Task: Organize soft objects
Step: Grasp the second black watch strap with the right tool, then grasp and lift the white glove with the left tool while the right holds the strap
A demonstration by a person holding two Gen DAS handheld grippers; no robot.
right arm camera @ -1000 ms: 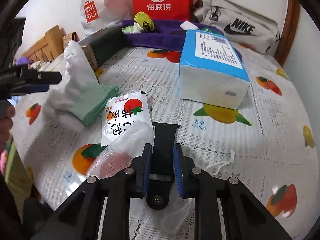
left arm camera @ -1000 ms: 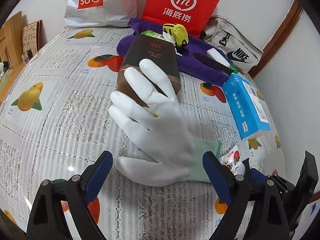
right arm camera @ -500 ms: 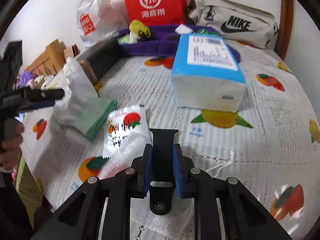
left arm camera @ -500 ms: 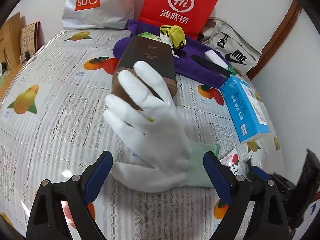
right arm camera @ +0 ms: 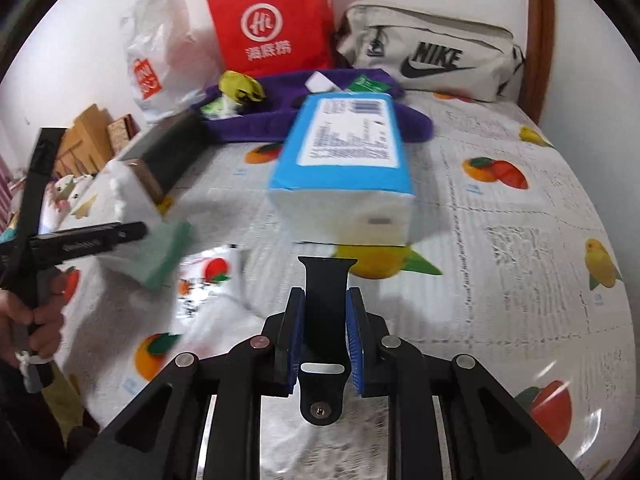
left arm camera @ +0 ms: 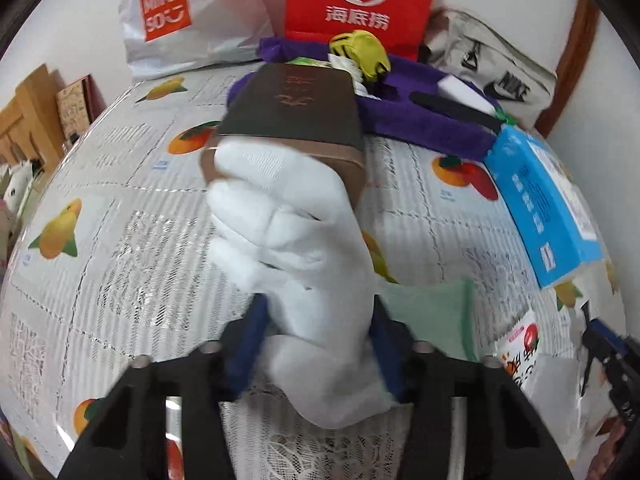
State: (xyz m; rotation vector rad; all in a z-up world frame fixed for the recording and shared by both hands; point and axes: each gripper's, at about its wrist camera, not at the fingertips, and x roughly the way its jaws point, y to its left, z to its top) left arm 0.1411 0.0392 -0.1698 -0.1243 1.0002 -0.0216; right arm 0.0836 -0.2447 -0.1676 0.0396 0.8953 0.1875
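While the left gripper (left arm camera: 316, 344) closes, the white glove (left arm camera: 304, 248) sits between its jaws.

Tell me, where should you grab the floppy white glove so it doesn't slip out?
Probably grip the white glove across its bunched palm, just above the green cuff, coming down from above. The fingers flop loose and the cuff is thin, while the palm is the thickest fold. The left tool is closing there now, with the glove between its blue pads.
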